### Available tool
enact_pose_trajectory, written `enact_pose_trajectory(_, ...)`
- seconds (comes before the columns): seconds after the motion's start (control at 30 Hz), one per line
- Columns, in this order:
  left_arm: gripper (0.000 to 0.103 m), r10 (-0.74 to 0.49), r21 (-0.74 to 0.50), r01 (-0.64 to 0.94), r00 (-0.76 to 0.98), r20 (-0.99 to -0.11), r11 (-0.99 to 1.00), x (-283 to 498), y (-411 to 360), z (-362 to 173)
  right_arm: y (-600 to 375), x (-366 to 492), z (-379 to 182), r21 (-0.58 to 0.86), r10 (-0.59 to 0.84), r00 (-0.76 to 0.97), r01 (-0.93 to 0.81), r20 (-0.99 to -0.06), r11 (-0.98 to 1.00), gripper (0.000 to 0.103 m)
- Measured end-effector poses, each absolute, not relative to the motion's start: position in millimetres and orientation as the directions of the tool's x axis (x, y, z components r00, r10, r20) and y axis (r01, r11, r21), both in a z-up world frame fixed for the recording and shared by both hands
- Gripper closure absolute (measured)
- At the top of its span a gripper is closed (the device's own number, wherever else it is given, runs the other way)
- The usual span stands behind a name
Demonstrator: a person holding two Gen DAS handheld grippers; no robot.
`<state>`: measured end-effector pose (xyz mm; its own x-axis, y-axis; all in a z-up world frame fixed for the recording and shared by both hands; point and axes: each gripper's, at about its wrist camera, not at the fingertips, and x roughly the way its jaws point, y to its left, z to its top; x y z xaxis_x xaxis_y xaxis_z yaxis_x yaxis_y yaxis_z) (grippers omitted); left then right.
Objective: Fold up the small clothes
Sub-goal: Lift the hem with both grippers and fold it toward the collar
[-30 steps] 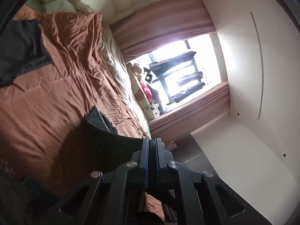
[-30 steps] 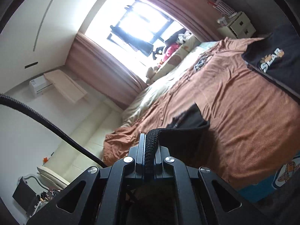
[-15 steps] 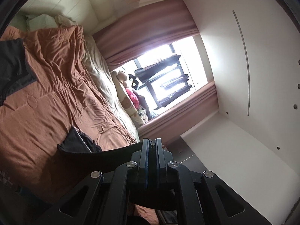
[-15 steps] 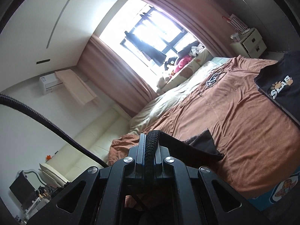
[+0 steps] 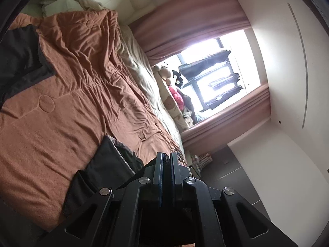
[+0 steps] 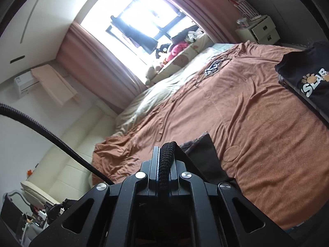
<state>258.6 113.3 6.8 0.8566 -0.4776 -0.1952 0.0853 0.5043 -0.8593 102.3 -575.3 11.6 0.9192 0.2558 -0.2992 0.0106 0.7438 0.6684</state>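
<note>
The small black garment [image 5: 107, 164] has come down from the air onto the orange blanket [image 5: 61, 113], both the left gripper [image 5: 164, 158] and right gripper [image 6: 165, 154] are clamped on its edge, and the folding looks only half done.

Right tool [image 6: 164, 154] clamped on black garment [image 6: 203, 154]

The only words that can be read stand on the black shirt [image 6: 308, 78] lying on the bed's brown blanket [image 6: 257, 123], at the right edge of the right wrist view. White capital letters spell "SLAR", cut off by the picture's edge, with orange paw prints above them. A small dark patch [image 6: 213, 66] farther up the blanket bears a white design too small to read.
</note>
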Motion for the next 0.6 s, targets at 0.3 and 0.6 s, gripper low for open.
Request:
enact_pose_trajectory(0.3, 0.097, -0.444, -0.824, -0.037, 0.828, -0.342, 0.566, 346.5, 104.9, -26.4, -572.9, 191.3, 9.2, 0.632, 0.223, 0.880, 0.107, -0.420, 0.768, 0.100)
enact_pose_trajectory(0.6, 0.097, -0.395, -0.782, -0.138, 0.802, -0.448, 0.608, 415.8, 104.9, -58.8, -556.9, 251.2, 12.8, 0.571, 0.213, 0.834, 0.142, -0.510, 0.809, 0.100)
